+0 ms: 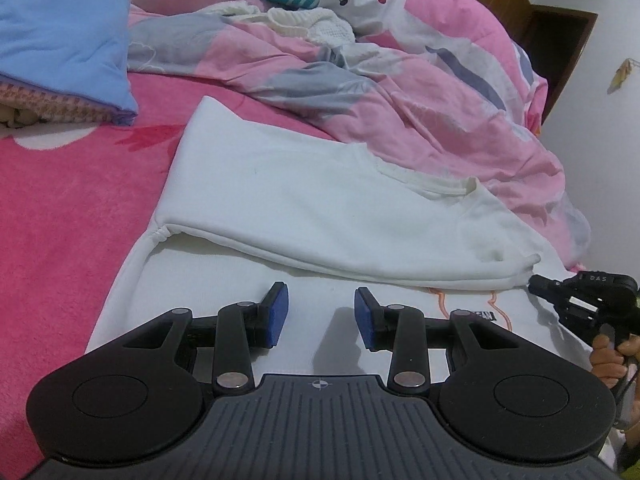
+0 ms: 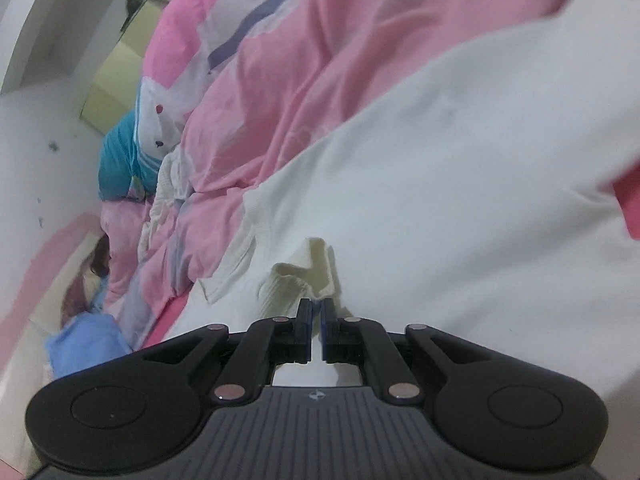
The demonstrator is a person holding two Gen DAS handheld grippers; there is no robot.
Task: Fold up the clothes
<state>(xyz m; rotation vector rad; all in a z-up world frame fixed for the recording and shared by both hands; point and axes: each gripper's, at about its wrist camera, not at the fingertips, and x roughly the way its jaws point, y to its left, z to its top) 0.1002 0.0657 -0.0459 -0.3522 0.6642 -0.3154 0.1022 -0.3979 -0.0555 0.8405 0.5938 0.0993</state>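
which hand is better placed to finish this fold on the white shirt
Right, probably: the right hand-held gripper is pinching the white shirt at its folded-over edge, while the left hand-held gripper hangs open above it, holding nothing.

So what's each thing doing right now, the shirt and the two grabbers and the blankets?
White shirt: lying on the bed, top part folded over the lower part.
Left gripper: open, nothing between its pads, over the shirt.
Right gripper: nearly shut, a bit of white cloth between its pads.
Pink quilt: rumpled, unfolded.
Blue blanket: bunched up.
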